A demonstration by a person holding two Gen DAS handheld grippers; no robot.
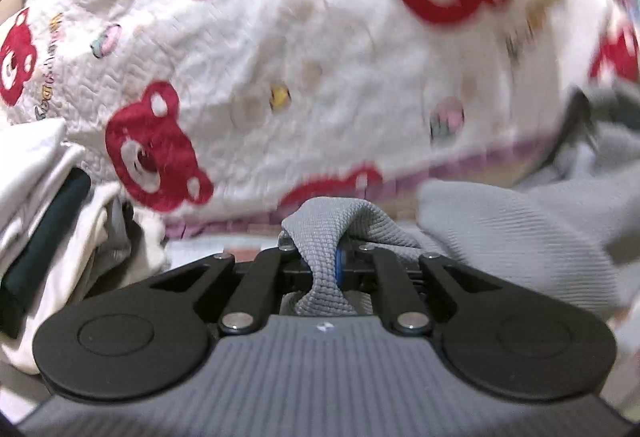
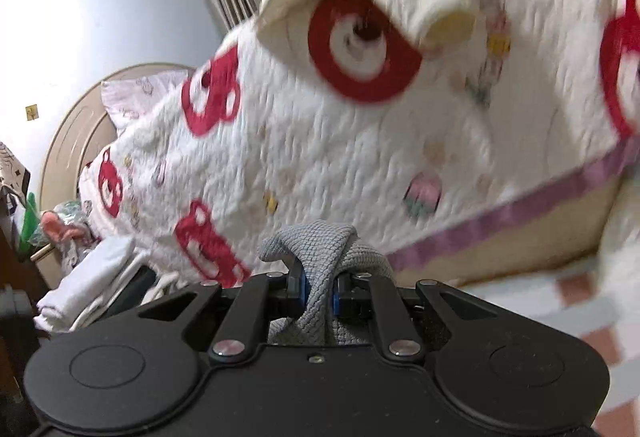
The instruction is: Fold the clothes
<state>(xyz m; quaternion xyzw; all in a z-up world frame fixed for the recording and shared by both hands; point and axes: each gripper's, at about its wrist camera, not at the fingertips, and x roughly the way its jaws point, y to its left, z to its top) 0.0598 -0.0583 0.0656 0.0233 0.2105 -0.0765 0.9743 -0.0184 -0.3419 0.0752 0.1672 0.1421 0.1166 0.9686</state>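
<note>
blurred quilt (image 1: 320, 77) behind; each claw (image 1: 320, 269) (image 2: 318, 293) pinches grey knit (image 1: 520, 217), fingertips hidden.

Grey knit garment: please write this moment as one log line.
left gripper: shut on grey knit garment | right gripper: shut on grey knit garment

Both wrist views look forward along their fingers, close above the bed, sharing the bear-print quilt (image 1: 320, 69) (image 2: 340, 157).
</note>
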